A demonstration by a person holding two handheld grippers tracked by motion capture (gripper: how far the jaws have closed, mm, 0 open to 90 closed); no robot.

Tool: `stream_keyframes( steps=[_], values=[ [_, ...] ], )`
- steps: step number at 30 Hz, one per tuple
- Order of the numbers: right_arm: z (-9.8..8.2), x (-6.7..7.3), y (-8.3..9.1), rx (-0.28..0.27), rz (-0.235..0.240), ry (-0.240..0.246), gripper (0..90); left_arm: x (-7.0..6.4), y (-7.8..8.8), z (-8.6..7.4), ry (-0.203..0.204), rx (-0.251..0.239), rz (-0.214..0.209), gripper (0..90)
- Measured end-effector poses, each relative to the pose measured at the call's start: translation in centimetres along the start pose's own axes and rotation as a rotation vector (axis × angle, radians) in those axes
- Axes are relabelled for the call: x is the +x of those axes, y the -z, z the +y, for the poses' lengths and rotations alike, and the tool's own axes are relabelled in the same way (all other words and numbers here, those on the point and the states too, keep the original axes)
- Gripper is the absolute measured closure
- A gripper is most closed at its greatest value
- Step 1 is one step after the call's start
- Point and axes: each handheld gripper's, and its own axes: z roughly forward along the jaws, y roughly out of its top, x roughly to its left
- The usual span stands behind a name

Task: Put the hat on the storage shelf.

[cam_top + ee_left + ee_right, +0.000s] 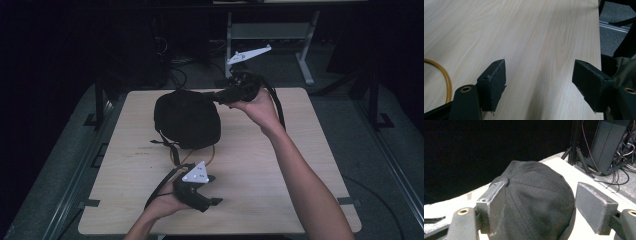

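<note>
A black cap (187, 117) lies crown up on the far half of the light wooden table (280, 165). My right gripper (218, 95) reaches in from the right at the cap's far right edge. In the right gripper view the cap (536, 202) sits just beyond the open right gripper (540, 195), one jaw to each side, nothing clamped. My left gripper (214, 190) is held low near the front of the table, pointing right. In its own view the left gripper (539, 75) stands open over bare wood.
A yellow cable (447, 80) loops on the table between the cap and the left gripper. Black straps (165, 144) trail from the cap's near side. The table's right edge (599, 37) is close. A black computer tower (610, 145) with wires stands on the floor behind.
</note>
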Motion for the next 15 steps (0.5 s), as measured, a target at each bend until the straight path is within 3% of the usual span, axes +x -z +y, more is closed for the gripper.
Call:
stream_keyframes(
  steps=[15],
  values=[
    [-2.2,-0.9,2.7,0.018,-0.037,-0.006,21.1,0.2,0.0,-0.2,0.010,-0.013,0.009,27.0]
  ],
)
